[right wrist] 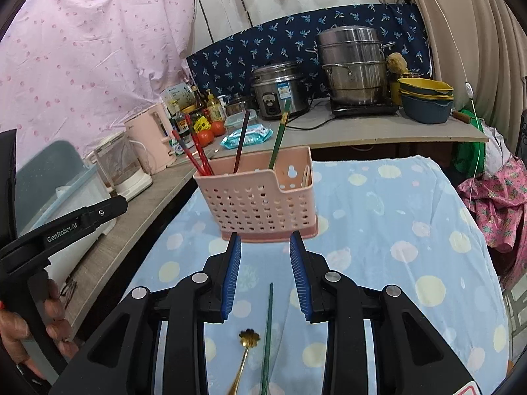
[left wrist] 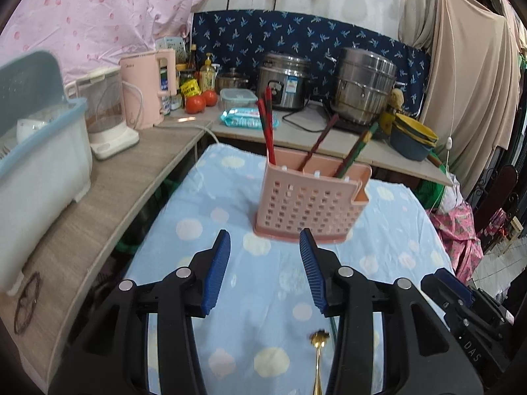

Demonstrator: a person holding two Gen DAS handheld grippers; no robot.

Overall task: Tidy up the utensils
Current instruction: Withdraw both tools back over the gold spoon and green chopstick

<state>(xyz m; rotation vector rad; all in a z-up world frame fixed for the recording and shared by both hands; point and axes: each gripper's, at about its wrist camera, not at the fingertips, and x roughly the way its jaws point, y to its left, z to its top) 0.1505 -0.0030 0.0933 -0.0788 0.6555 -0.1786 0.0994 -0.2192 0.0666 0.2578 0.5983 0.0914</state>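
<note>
A pink perforated utensil holder [left wrist: 309, 204] stands on the blue dotted cloth [left wrist: 214, 204]. It holds red chopsticks [left wrist: 266, 125], a dark brown chopstick [left wrist: 321, 140] and a green chopstick [left wrist: 357, 151]. My left gripper [left wrist: 265, 237] is open and empty, just short of the holder. My right gripper [right wrist: 265, 240] is open and empty, also near the holder [right wrist: 260, 200]. A gold spoon with a flower-shaped bowl [right wrist: 247, 345] and a green chopstick [right wrist: 268, 335] lie on the cloth below the right gripper. The spoon also shows in the left wrist view [left wrist: 318, 355].
A wooden counter [left wrist: 98, 204] runs along the left with a dish rack [left wrist: 36, 164], a blender [left wrist: 105, 115] and a pink kettle [left wrist: 148, 89]. Behind stand tomatoes [left wrist: 201, 100], a rice cooker [left wrist: 285, 79], a steel steamer pot [left wrist: 362, 85] and stacked bowls [left wrist: 413, 138].
</note>
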